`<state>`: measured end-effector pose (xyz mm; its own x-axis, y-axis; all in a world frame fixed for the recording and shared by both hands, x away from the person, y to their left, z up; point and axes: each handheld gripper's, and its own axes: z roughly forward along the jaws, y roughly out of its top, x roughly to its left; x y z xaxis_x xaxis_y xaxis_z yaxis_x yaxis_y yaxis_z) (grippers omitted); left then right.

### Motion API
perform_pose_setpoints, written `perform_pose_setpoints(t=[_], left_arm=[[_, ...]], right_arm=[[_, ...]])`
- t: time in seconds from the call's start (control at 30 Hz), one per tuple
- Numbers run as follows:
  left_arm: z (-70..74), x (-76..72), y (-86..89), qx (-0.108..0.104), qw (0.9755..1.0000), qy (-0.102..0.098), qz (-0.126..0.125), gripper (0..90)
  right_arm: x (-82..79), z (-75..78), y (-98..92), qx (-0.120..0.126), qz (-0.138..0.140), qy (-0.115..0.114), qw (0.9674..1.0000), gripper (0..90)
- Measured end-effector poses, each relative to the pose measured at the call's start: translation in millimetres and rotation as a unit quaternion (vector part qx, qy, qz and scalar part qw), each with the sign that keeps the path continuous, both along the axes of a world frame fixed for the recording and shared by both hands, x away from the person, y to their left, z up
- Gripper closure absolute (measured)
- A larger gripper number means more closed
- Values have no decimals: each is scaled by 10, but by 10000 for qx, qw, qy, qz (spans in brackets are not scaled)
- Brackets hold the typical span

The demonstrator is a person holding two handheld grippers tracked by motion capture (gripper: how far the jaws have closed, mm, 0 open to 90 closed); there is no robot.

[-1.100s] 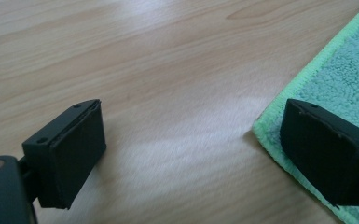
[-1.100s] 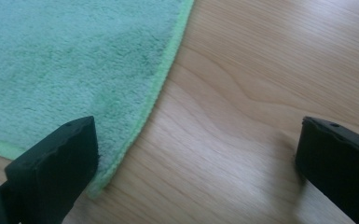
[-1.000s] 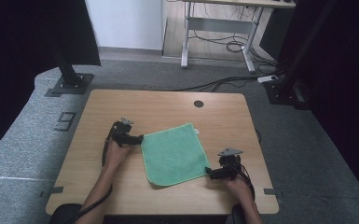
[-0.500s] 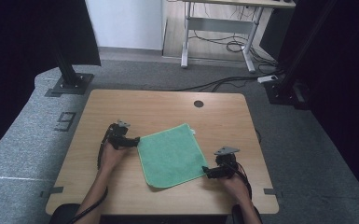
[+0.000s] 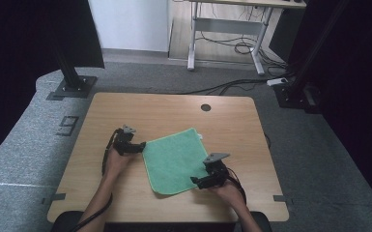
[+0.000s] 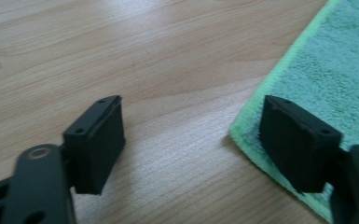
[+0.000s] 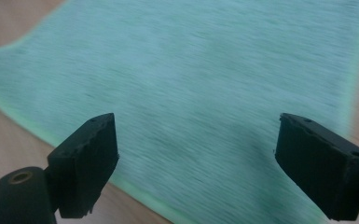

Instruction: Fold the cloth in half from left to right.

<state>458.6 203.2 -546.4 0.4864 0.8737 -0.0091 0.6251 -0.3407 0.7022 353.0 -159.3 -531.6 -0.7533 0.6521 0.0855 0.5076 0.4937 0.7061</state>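
A green square cloth (image 5: 174, 159) lies flat on the wooden table (image 5: 164, 113), turned a little. My left gripper (image 5: 139, 147) is at the cloth's left corner, open; in the left gripper view (image 6: 191, 147) one jaw is over the cloth's corner (image 6: 326, 70) and the other over bare wood. My right gripper (image 5: 196, 181) is at the cloth's near right edge, open; in the right gripper view (image 7: 196, 163) its jaws are wide apart above the cloth (image 7: 200, 79), with nothing held.
A round cable hole (image 5: 206, 107) is in the table's far edge. Black stand bases (image 5: 72, 87) and a desk frame (image 5: 227, 38) with cables stand on the grey floor beyond the table. Bare wood surrounds the cloth.
The cloth and both grippers have shifted slightly to the left. The right gripper has moved in over the cloth's near right edge. Both stay open.
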Motion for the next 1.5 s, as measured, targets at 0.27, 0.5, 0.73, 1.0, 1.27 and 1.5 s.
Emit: perform_pose_setpoints(t=[0.27, 0.5, 0.73, 1.0, 1.27, 1.5], left_arm=[[4, -52, -23, -52, 9999, -61, -101, 383], [4, -58, -28, -60, 9999, -57, -86, 398], [3, -60, -36, -68, 9999, -70, -43, 398], [7, -85, -69, -93, 9999, -92, -91, 489], [13, -117, -125, -221, 9989, -36, -404, 831], [37, -115, -98, -229, 9990, 53, -387, 893]], right_arm=[[-105, 0, 432, 306, 657, 288, 9970, 136], [-203, -1, 737, 241, 1097, 313, 9932, 164], [-296, 26, 1005, 213, 1522, 329, 9876, 282], [-418, 62, 1344, -488, 1901, 110, 9805, 638], [-480, 110, 1347, -566, 1874, 4, 9807, 869], [-465, 177, 1320, -387, 1874, 21, 9815, 870]])
